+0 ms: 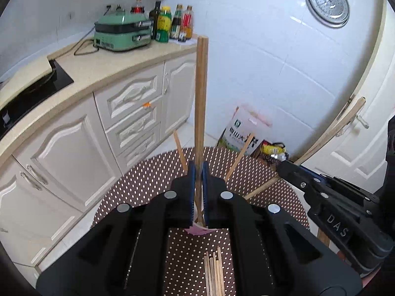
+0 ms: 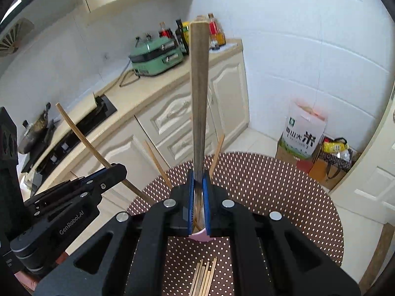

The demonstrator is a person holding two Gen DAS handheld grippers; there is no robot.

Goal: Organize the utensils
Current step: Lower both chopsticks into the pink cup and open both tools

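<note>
On the left, a pair of long brown wooden chopsticks (image 1: 201, 103) is clamped upright by the left gripper (image 1: 198, 172), whose fingers are pressed narrow on it. In the middle, a pink cup (image 1: 197, 230) already holding some sticks is seen on the round brown dotted table (image 1: 148, 187); loose sticks (image 1: 214, 271) are left nearer. On the right, another wooden pair (image 2: 197, 103) is pinched by the right gripper (image 2: 198, 180), probably so both can be dropped into the cup.
</note>
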